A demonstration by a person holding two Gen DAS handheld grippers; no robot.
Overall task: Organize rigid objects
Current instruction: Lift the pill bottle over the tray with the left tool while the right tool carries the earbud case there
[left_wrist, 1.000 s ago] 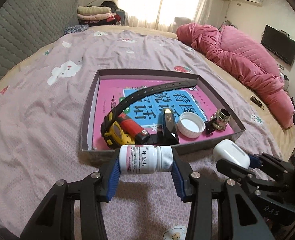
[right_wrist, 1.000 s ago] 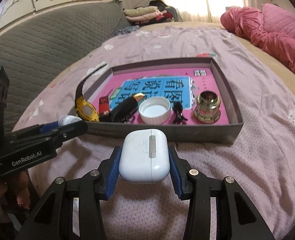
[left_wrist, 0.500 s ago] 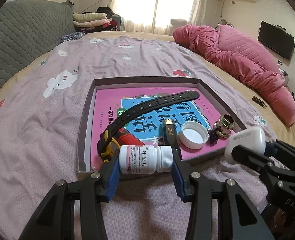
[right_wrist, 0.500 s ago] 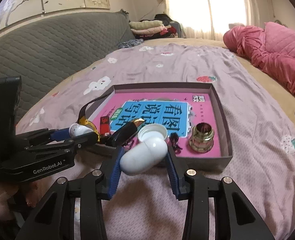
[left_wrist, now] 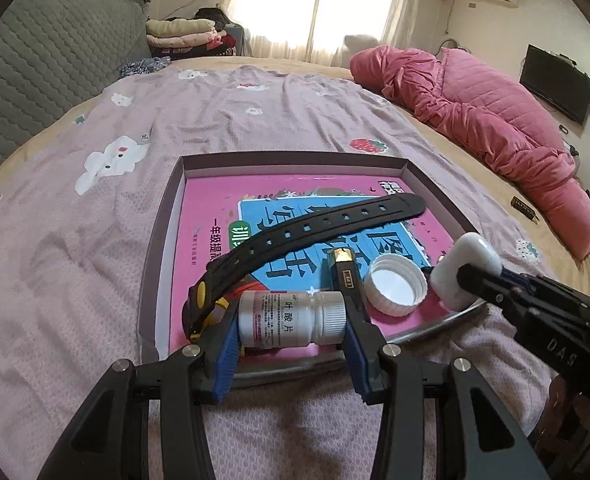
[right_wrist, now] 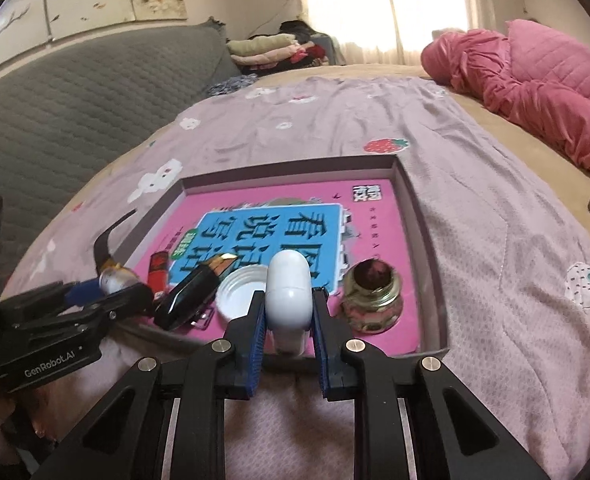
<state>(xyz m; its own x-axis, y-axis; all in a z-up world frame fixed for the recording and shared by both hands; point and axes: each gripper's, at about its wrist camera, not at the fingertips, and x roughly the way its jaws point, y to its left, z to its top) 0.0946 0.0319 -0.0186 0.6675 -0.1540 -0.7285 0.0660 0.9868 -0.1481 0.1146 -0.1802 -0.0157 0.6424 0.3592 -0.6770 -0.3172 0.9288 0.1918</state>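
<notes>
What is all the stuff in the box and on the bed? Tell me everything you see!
box: one, grey-purple, on the bedsheet
book: one, pink and blue, flat inside the box
watch: one, black strap, yellow body, across the book
bottle cap: one, white, in the box
black case: one, gold tip, beside the cap
brass fitting: one, gold, box's right side
quilt: one, pink, far right
pill bottle: one, white, in the left gripper
earbud case: one, white, in the closing right gripper
</notes>
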